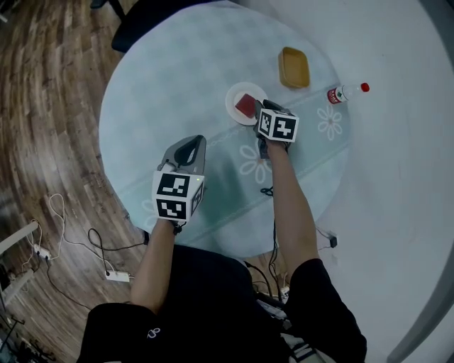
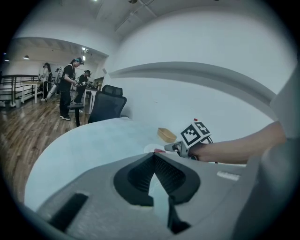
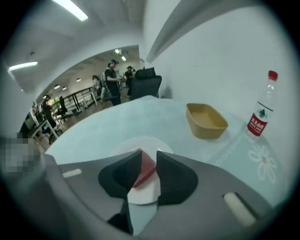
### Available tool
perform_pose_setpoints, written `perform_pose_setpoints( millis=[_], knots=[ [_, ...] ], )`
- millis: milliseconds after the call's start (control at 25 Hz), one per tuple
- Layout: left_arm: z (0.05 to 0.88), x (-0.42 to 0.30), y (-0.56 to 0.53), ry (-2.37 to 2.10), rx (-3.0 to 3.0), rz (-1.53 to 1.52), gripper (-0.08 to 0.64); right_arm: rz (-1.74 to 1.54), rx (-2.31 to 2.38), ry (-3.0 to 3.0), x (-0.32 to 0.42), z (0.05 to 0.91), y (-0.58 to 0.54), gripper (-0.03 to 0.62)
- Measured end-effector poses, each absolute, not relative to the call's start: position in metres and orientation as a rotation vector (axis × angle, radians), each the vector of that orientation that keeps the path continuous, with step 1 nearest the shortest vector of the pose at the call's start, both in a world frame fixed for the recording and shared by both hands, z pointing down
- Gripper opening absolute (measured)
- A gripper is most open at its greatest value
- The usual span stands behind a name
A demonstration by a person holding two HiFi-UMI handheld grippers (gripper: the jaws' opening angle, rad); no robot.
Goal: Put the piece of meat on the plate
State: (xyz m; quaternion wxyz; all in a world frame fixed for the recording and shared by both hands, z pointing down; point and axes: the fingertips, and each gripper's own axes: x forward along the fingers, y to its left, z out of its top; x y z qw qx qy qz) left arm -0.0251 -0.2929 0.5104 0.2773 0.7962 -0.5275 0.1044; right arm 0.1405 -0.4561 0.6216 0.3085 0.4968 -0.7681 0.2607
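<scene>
The red piece of meat [image 1: 245, 105] lies flat on the small white plate [image 1: 233, 99] on the far side of the round table. My right gripper [image 1: 261, 106] hangs over the plate's near right edge. In the right gripper view the meat [image 3: 144, 170] shows in the gap between the jaws of the right gripper [image 3: 149, 153], resting on the plate [image 3: 130, 144], and the pads stand apart from it, open. My left gripper [image 1: 190, 142] stays back over the middle of the table. Its tips meet with nothing in them in the left gripper view [image 2: 153, 153].
A shallow tan tray [image 1: 294, 67] sits beyond the plate, and a water bottle with a red cap [image 1: 346, 92] stands to its right near the table edge. A dark office chair [image 1: 142, 21] is at the far side. Cables [image 1: 78, 241] run over the wooden floor at the left.
</scene>
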Motion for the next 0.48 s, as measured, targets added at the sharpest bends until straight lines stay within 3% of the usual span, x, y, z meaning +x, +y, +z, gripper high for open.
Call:
perform_pose_setpoints(
  millis=[120,200,480],
  knots=[
    [0.498,-0.019,-0.291,-1.411,2.171,0.263,-0.006,0.689,1.407,-2.181,0.136,0.58,-0.442,0.077],
    [0.484,-0.016,-0.291,-1.409,2.201,0.241,-0.006,0.709,1.48,-2.299,0.134,0.542,-0.43,0.008],
    [0.425,-0.012,-0.287,-1.437,2.319,0.151,-0.006,0.791,1.541,-2.769,0.117,0.42,-0.347,0.011]
  ],
)
